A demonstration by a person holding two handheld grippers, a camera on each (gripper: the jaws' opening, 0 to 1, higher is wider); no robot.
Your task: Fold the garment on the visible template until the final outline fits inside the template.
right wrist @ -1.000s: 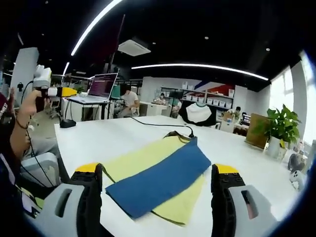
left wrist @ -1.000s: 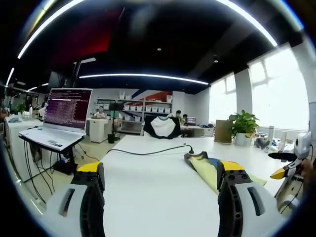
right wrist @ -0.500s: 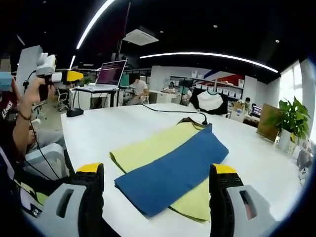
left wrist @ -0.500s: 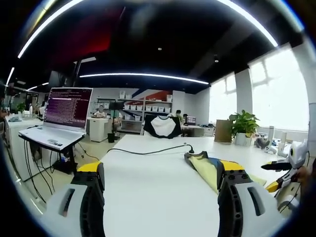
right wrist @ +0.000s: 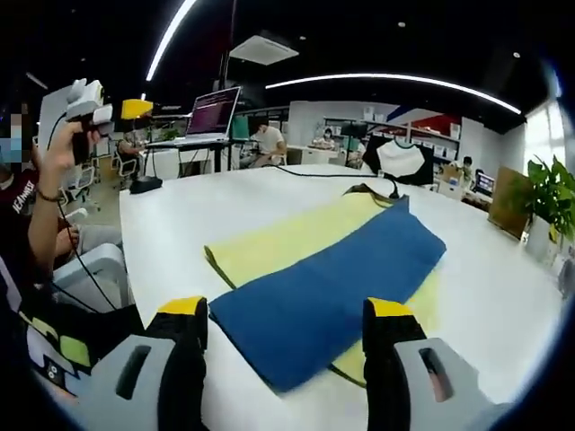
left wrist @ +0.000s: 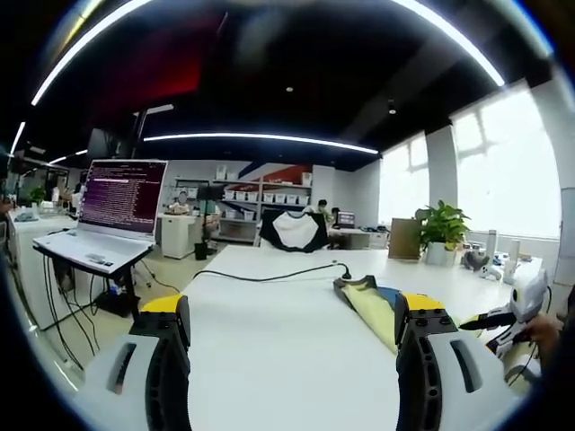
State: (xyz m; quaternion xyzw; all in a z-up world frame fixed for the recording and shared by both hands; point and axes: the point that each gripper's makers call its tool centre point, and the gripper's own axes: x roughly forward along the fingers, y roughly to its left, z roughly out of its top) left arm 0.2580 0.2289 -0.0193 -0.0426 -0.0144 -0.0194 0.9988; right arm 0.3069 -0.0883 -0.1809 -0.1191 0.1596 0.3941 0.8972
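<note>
Your right tongs (right wrist: 285, 328) sit at the bottom of the right gripper view with both jaws spread apart and nothing between them, aimed straight at the near edge of the garment (right wrist: 328, 278). The garment lies flat on the white desk (right wrist: 180, 224) in the centre of that frame: a blue panel folded lengthwise over a yellow layer, with yellow showing along its left side and at the lower right. A dark collar peeks out at its far end, next to a black cable (right wrist: 323, 176) running across the desk.

Your left tongs (left wrist: 292, 346), at the bottom of the left gripper view, are likewise open and empty, held level over bare desk, with the garment's collar end just right of centre in that frame. In the right gripper view you can see them raised high at the upper left, well away from the cloth.

No template outline can be made out on the desk, so you cannot yet judge the fit. You appear to be between folds: one lengthwise fold is in place and the strip looks long. The next move likely calls for lowering the right tongs onto the near blue edge, pinching both layers together, and carrying that end towards the collar.
</note>
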